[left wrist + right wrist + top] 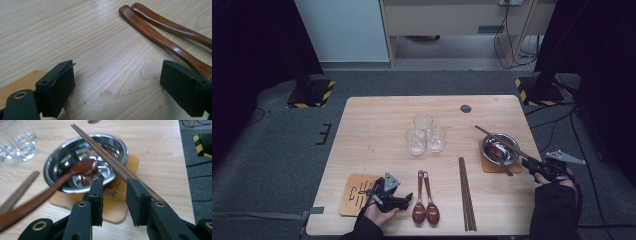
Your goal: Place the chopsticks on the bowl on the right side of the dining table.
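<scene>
Two chopsticks (105,157) lie across the steel bowl (115,145) rim, just outside the right hand-held gripper (114,195), whose part-open jaws grip nothing.

Chopsticks (105,155) across bowl (57,161), spoon (80,168) inside

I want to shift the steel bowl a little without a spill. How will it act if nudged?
The steel bowl looks thin and light, so it would likely slide on its cork mat. The chopsticks across its rim would probably roll off. The wooden spoon leaning out may tip it.
</scene>
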Demonstrator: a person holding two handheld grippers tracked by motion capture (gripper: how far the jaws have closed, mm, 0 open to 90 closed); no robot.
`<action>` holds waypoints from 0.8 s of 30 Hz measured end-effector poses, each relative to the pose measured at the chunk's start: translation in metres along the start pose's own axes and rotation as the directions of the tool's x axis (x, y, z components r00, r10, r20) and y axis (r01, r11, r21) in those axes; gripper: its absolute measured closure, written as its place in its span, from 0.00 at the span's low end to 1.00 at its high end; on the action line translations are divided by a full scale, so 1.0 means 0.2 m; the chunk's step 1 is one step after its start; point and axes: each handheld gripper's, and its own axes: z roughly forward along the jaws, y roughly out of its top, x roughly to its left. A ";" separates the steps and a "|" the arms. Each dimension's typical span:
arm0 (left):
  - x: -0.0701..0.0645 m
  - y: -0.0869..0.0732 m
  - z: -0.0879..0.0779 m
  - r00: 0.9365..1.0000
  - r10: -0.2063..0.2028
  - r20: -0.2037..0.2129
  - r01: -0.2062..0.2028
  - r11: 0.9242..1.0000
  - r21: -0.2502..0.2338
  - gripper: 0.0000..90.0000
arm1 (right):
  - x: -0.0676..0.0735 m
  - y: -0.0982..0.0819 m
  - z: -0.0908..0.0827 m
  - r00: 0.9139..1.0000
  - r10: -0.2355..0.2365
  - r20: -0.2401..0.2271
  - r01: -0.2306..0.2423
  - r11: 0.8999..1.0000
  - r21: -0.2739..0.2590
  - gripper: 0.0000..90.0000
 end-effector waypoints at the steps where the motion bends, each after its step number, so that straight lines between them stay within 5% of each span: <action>1: 0.00 0.00 0.00 1.000 0.000 0.000 0.000 1.000 0.000 0.13 | 0.01 0.01 0.00 1.000 -0.002 -0.003 0.002 1.000 -0.007 0.73; 24: 0.00 0.00 0.00 1.000 0.000 0.000 0.000 1.000 0.000 0.13 | 0.08 0.20 0.03 0.999 0.006 -0.044 -0.012 0.992 -0.127 0.51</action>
